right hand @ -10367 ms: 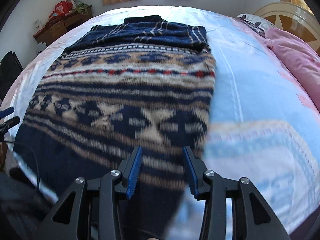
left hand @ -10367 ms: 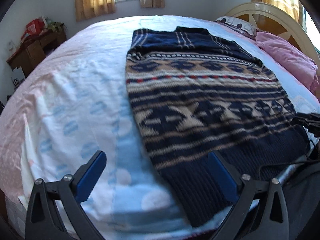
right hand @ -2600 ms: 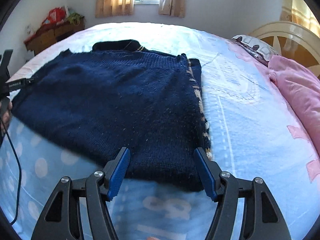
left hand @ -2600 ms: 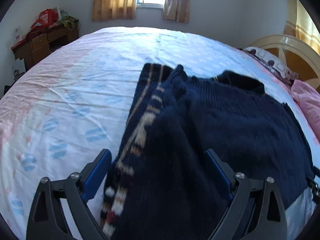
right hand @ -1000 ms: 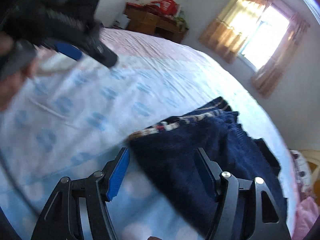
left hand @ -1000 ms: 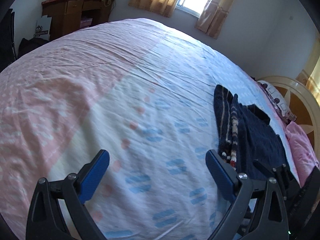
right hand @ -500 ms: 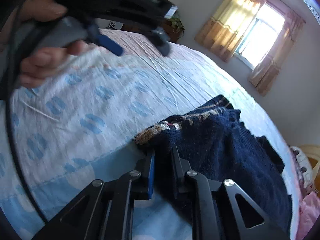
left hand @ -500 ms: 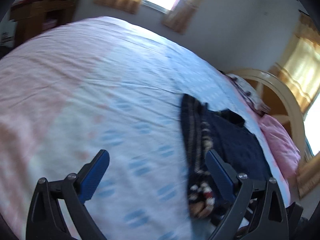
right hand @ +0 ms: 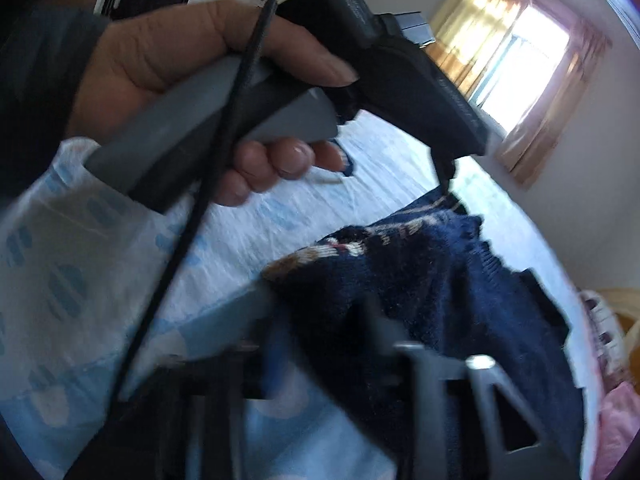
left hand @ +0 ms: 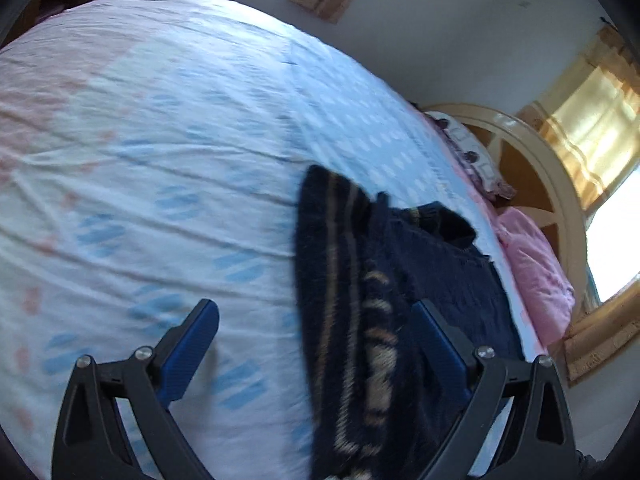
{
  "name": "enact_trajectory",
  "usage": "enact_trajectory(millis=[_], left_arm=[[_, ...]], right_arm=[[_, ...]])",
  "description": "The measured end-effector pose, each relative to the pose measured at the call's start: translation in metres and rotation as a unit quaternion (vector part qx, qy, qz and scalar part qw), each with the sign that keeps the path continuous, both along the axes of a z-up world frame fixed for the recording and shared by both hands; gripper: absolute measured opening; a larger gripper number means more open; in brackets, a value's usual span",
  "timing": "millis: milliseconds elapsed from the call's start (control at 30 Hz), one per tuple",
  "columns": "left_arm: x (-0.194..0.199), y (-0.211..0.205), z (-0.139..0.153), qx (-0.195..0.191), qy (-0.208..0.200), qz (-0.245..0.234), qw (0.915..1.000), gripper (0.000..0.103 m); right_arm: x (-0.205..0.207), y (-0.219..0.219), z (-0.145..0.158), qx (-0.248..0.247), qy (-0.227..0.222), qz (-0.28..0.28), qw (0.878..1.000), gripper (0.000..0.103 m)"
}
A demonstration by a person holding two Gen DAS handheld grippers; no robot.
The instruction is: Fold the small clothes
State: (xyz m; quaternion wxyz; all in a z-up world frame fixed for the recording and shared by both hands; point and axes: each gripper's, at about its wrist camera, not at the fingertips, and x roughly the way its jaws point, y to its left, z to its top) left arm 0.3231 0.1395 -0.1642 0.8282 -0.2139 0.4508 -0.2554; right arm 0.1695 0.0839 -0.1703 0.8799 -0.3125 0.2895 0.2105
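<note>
A navy knitted sweater (left hand: 400, 280) with tan patterned bands lies folded on the bed sheet (left hand: 160, 140). My left gripper (left hand: 316, 344) is open just above it, its right finger over the folded patterned edge. In the right wrist view the sweater (right hand: 420, 280) has its near corner between my right gripper's (right hand: 320, 344) fingers, which are shut on it and blurred. The person's hand and the left gripper's handle (right hand: 248, 108) fill the upper left of that view.
A pink blanket (left hand: 536, 264) and a cream wooden headboard (left hand: 520, 140) lie beyond the sweater on the right. Curtained windows (right hand: 516, 48) are on the far wall. A black cable (right hand: 208, 184) hangs from the left handle across the sheet.
My left gripper has swung right and come in over the sweater's patterned edge. My right gripper stays shut on the sweater corner, which looks lifted. The left hand now looms close in the right view.
</note>
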Motion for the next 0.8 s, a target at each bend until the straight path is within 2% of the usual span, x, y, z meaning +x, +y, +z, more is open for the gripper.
enact_trajectory(millis=[67, 200, 267, 367, 433, 467, 533, 567, 600, 667, 800], left_arm=[[0.006, -0.008, -0.001, -0.010, -0.003, -0.009, 0.9999, 0.099], [0.021, -0.017, -0.008, 0.001, 0.006, -0.009, 0.9999, 0.099], [0.026, -0.019, -0.005, 0.003, -0.004, -0.008, 1.0000, 0.099], [0.032, -0.028, -0.006, -0.005, 0.001, -0.024, 0.9997, 0.099], [0.034, -0.034, -0.006, 0.005, -0.003, -0.035, 0.9994, 0.096], [0.033, -0.037, -0.005, 0.014, -0.011, -0.040, 0.9990, 0.091], [0.034, -0.041, -0.007, 0.015, -0.005, -0.055, 0.9984, 0.028], [0.034, -0.041, -0.008, 0.020, -0.002, -0.053, 0.9984, 0.026], [0.033, -0.039, -0.006, 0.016, -0.005, -0.052, 0.9985, 0.020], [0.029, -0.040, 0.001, 0.029, -0.018, -0.051, 0.9981, 0.018], [0.027, -0.037, 0.013, -0.009, -0.005, -0.033, 0.9994, 0.017]], right_arm=[[-0.001, 0.000, -0.001, -0.001, -0.003, 0.002, 1.000, 0.019], [-0.001, 0.000, -0.002, 0.001, -0.004, 0.003, 1.000, 0.018], [-0.001, 0.000, -0.002, 0.001, -0.005, 0.003, 1.000, 0.018], [-0.006, 0.003, -0.004, -0.004, -0.014, 0.002, 1.000, 0.018], [-0.007, 0.003, -0.004, -0.006, -0.017, 0.002, 1.000, 0.018], [-0.007, 0.003, -0.004, -0.004, -0.015, 0.002, 1.000, 0.018], [-0.007, -0.001, 0.001, 0.006, -0.008, 0.000, 1.000, 0.016], [-0.007, -0.003, 0.003, 0.013, -0.005, -0.001, 1.000, 0.015], [-0.007, -0.007, 0.006, 0.021, -0.002, -0.001, 1.000, 0.013], [-0.013, -0.016, 0.018, 0.033, -0.007, 0.002, 0.999, 0.012], [-0.025, -0.041, 0.036, 0.042, -0.037, -0.006, 0.998, 0.011]])
